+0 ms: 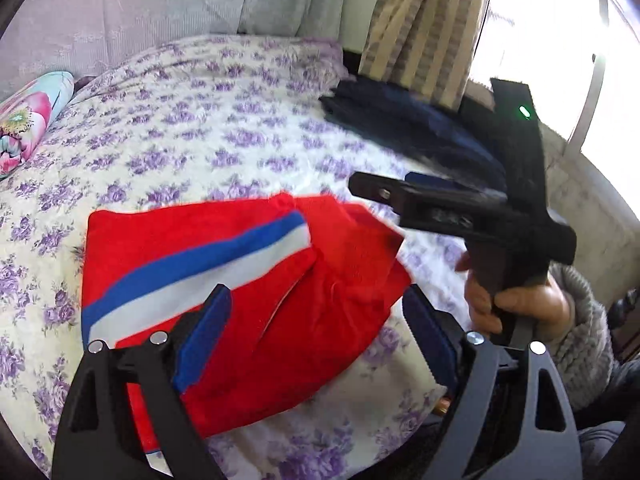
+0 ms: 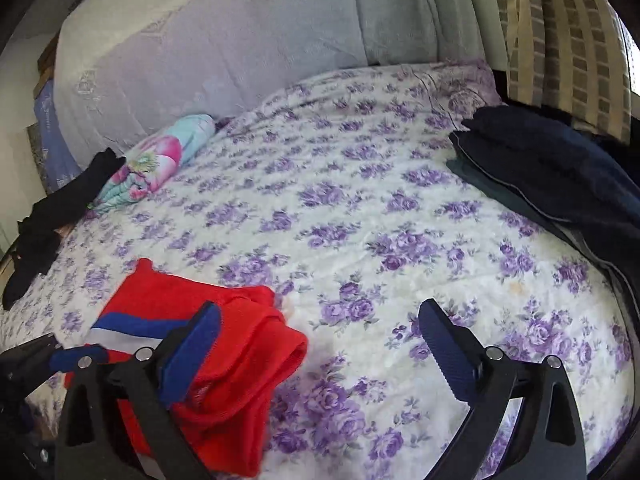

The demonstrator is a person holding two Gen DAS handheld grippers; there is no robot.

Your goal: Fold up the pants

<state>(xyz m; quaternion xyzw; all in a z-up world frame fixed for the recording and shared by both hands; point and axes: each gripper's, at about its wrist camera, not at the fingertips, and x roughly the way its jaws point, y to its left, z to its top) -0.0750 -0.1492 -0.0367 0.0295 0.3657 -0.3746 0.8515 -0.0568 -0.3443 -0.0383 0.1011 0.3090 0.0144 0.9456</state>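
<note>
Red pants with a blue and white stripe lie folded in a bundle on the flowered bed sheet. My left gripper hangs just over them, open, its blue pads apart and pressing on nothing. In the right wrist view the pants sit at the lower left, partly under the left finger. My right gripper is open over bare sheet beside the pants, with nothing between its fingers. In the left wrist view a hand holds that gripper to the right of the pants.
A stack of dark folded clothes lies at the bed's right edge, below a striped curtain. A flowered rolled cushion and a black garment lie at the far left. A covered headboard stands behind.
</note>
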